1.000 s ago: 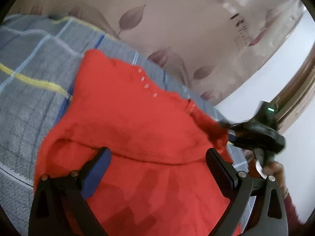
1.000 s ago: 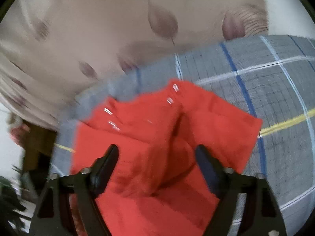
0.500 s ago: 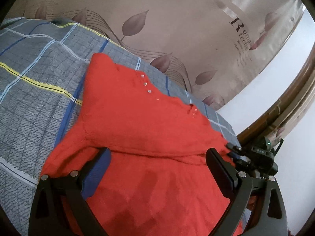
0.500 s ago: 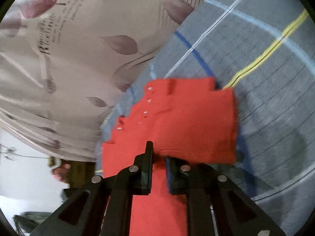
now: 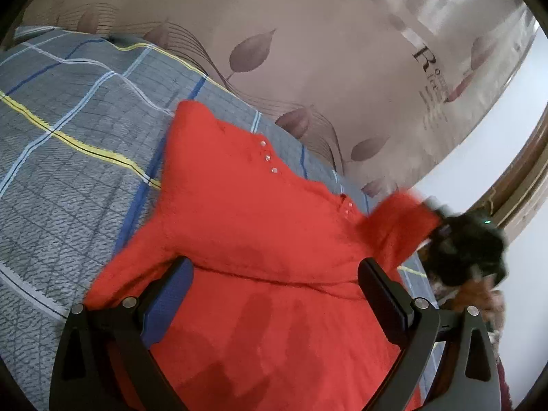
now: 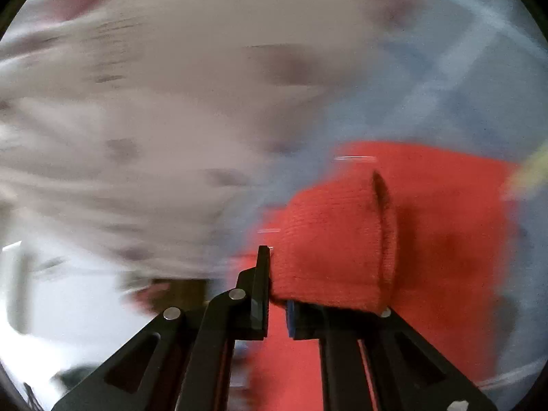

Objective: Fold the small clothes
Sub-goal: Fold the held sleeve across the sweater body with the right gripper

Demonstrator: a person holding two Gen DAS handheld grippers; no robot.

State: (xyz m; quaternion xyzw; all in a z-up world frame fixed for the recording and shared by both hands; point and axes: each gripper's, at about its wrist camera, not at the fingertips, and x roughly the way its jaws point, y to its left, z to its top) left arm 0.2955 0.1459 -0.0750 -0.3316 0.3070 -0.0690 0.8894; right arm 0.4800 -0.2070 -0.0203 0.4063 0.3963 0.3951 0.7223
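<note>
The red knitted sweater (image 5: 260,239) lies spread on the bed's grey plaid cover (image 5: 68,157), close to the bed's far edge where the leaf-patterned curtain (image 5: 308,51) hangs, its small row of pale buttons (image 5: 267,157) catching the light. The left gripper (image 5: 274,294) hovers low over the near part of the garment, its fingers (image 5: 383,301) standing wide apart, nothing pinched between them, red knit showing in the gap. Over on the bed's right edge, the right gripper (image 6: 276,294) is clamped on the sweater's sleeve (image 6: 339,250), fingers (image 6: 262,291) drawn in narrow with the knit pinched between them and the cuff bunched over the right-hand finger. From the left wrist view that sleeve (image 5: 397,226) is raised off the cover and stretched toward the dark, blurred body of the right gripper, beside a wooden frame (image 5: 527,185). The right wrist view is heavily smeared, with curtain and cover blurred, only the fingers and the sleeve reading clearly.
</note>
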